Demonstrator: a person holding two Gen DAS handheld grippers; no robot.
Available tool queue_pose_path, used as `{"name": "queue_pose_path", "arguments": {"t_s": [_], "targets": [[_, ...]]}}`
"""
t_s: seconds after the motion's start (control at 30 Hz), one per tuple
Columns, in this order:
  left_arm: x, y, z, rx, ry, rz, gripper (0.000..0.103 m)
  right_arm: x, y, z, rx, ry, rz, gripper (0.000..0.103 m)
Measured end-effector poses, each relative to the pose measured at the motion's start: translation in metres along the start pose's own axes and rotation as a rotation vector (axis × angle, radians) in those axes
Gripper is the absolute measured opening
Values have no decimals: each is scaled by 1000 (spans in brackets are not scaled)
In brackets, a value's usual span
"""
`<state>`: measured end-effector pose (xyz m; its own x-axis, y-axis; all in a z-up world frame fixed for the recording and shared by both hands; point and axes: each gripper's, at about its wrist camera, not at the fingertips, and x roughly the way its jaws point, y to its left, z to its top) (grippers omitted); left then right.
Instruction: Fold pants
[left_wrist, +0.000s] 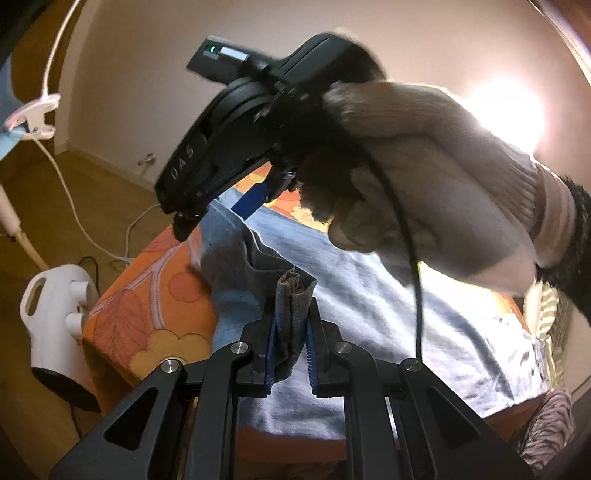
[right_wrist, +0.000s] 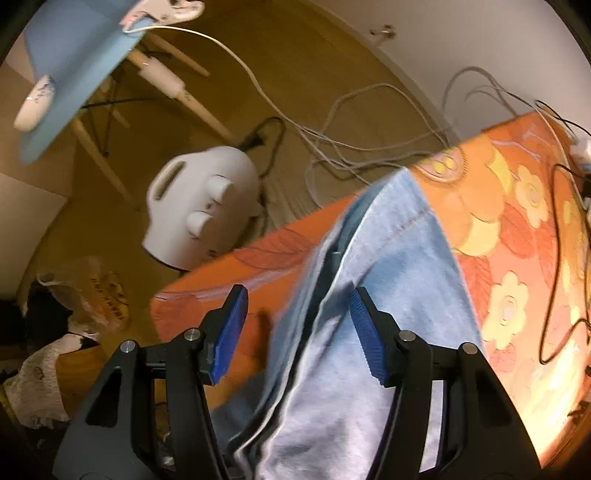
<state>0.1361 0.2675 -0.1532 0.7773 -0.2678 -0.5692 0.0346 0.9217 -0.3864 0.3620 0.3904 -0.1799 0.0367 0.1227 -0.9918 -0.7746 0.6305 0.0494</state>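
Light blue denim pants (left_wrist: 369, 317) lie across an orange flowered bed cover (left_wrist: 147, 306). My left gripper (left_wrist: 291, 317) is shut on a bunched fold of the pants' edge, which stands up between the blue pads. My right gripper (right_wrist: 295, 317) is open above the pants (right_wrist: 388, 288), its blue pads either side of a lengthwise fold near the bed's edge. In the left wrist view the right gripper (left_wrist: 229, 162) shows from the side, held by a white-gloved hand (left_wrist: 424, 177) over the far part of the pants.
A white appliance (right_wrist: 203, 206) stands on the wooden floor beside the bed, with several cables (right_wrist: 351, 147) around it. A blue-topped table (right_wrist: 66, 74) on wooden legs is at the upper left. Bags and clutter (right_wrist: 55, 332) lie at the left. A black cable (right_wrist: 557, 258) crosses the bed cover (right_wrist: 517, 221).
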Motion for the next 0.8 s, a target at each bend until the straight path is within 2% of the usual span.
{"name": "queue_pose_path", "arguments": {"t_s": [0.07, 0.13, 0.2, 0.23, 0.27, 0.3, 0.53, 0.8], "targets": [[-1, -9, -2, 19, 5, -11, 12, 0, -10, 1, 23, 2, -10, 60], [-2, -13, -3, 30, 10, -18, 12, -2, -22, 0, 55, -5, 0, 55], [-1, -19, -4, 47, 18, -20, 12, -5, -31, 0, 84, -20, 9, 35], [-3, -21, -5, 51, 21, -21, 12, -6, -37, -1, 107, -24, 26, 29], [-4, -22, -5, 56, 24, -21, 12, -9, -42, -3, 122, -32, 41, 14], [-6, -25, -4, 59, 25, -20, 12, -10, -47, -5, 134, -39, 50, 12], [-25, -37, 12, 100, 0, -11, 11, -55, -77, -31, 219, -169, 163, 10], [-60, -93, 39, 190, -53, -42, 11, -137, -107, -83, 284, -310, 213, 9]]}}
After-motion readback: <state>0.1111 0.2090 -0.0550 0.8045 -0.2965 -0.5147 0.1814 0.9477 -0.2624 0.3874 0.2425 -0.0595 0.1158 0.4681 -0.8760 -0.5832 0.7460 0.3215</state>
